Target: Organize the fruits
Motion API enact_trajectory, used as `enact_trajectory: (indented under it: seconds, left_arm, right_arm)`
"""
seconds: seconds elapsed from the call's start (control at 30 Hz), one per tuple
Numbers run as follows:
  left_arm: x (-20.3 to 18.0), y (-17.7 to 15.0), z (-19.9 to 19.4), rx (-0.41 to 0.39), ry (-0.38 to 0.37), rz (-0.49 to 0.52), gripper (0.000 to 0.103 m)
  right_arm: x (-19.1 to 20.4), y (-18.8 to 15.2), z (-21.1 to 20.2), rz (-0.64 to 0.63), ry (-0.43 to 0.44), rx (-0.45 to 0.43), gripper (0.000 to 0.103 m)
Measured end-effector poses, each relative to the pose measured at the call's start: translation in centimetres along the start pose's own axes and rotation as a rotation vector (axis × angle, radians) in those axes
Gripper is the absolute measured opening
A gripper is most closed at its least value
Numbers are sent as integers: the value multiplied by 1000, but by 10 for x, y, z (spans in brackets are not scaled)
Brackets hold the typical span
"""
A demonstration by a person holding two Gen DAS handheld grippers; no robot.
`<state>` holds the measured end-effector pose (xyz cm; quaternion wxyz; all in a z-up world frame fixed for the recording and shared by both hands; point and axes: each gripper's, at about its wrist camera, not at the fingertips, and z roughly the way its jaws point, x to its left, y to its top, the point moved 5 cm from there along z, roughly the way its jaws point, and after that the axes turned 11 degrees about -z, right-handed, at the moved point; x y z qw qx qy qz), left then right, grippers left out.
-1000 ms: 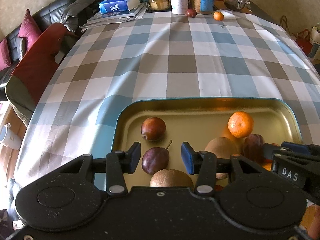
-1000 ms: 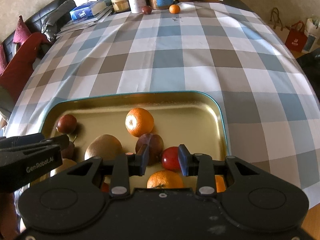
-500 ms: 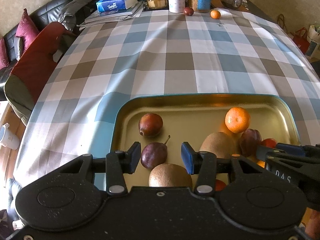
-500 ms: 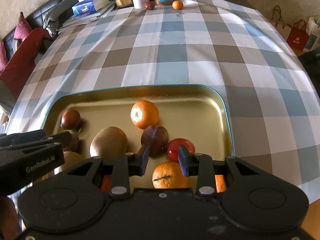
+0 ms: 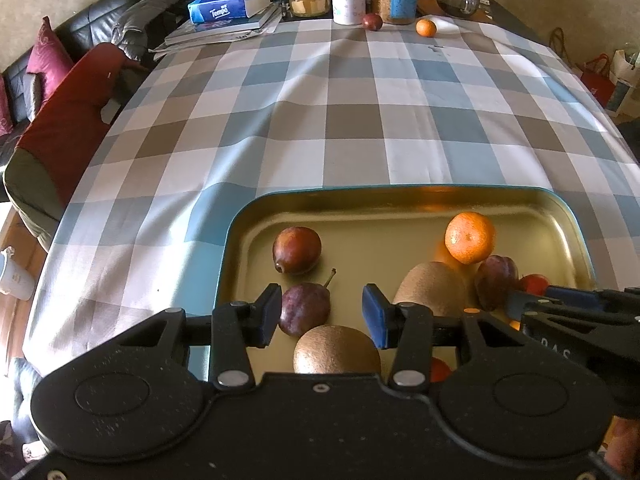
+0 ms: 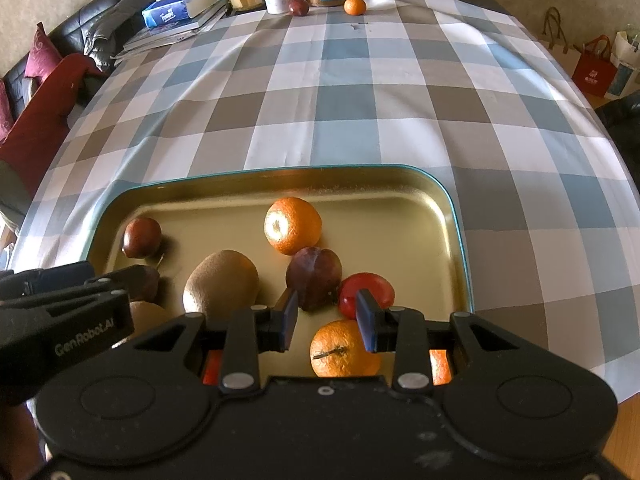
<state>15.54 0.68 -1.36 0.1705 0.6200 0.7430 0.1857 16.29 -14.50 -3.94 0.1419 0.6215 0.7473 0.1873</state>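
Your left gripper (image 5: 320,318) is spread wide above the gold tray (image 5: 400,204), a dark stemmed plum (image 5: 305,309) by its left pad and a brown kiwi (image 5: 336,350) below the gap. Your right gripper (image 6: 326,316) also stands apart, gripping nothing, over a mandarin (image 6: 342,349) with a red fruit (image 6: 366,288) beyond its right pad. The tray also holds another kiwi (image 6: 222,282), an orange (image 6: 293,230) and a purple plum (image 6: 314,276).

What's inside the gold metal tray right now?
Gold metal tray: two kiwis, three oranges, dark plums, a red-brown fruit, a red tomato-like fruit. The right claw hides the near edge.
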Motion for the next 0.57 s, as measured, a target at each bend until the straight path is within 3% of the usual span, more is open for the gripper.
enact_trajectory:
  seconds: [0.57]
  left_arm:
    - [2,-2,4,16,-20,-15,53]
  right_arm:
    - [-2,-3,0,13,8,0,35]
